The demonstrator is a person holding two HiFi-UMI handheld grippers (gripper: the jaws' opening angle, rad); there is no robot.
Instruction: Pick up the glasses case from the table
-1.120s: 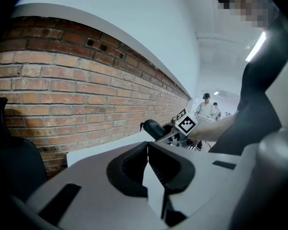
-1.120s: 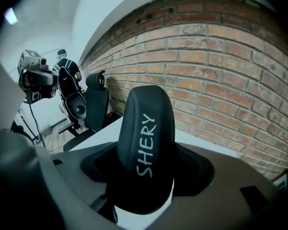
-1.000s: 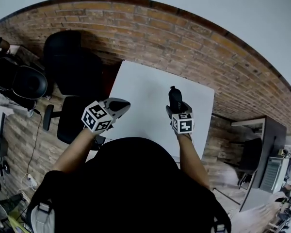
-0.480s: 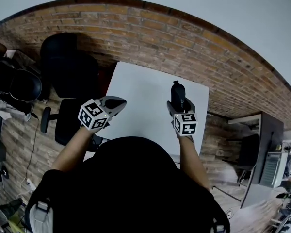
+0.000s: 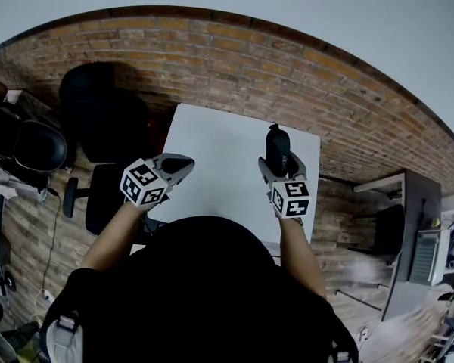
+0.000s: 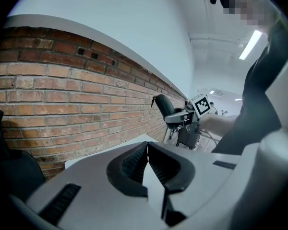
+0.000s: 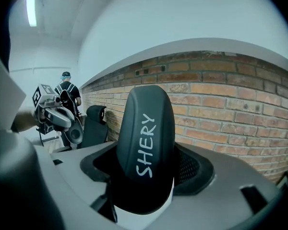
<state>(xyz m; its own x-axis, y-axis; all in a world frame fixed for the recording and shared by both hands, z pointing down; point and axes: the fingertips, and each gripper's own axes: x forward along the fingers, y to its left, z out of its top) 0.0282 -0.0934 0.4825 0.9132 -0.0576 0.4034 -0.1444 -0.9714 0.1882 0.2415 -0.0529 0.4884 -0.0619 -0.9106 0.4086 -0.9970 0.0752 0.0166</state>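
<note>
The glasses case (image 7: pixel 146 143) is black and rounded, with "SHERY" in white on its lid. My right gripper (image 7: pixel 146 171) is shut on its lower end, a jaw on each side, and the case stands up out of the jaws. In the head view the glasses case (image 5: pixel 277 147) is lifted over the right part of the white table (image 5: pixel 219 150), held by my right gripper (image 5: pixel 278 162). My left gripper (image 5: pixel 175 165) hovers at the table's left edge. Its jaws meet with nothing between them, as the left gripper view shows of this left gripper (image 6: pixel 147 150).
Black office chairs (image 5: pixel 106 116) stand left of the table on a brick-patterned floor. A dark desk (image 5: pixel 408 225) is at the right. The brick wall (image 7: pixel 221 99) runs behind the table. A person (image 7: pixel 67 94) stands far back.
My right gripper has risen with the glasses case held in it. The left gripper has stayed near the table's left edge.
</note>
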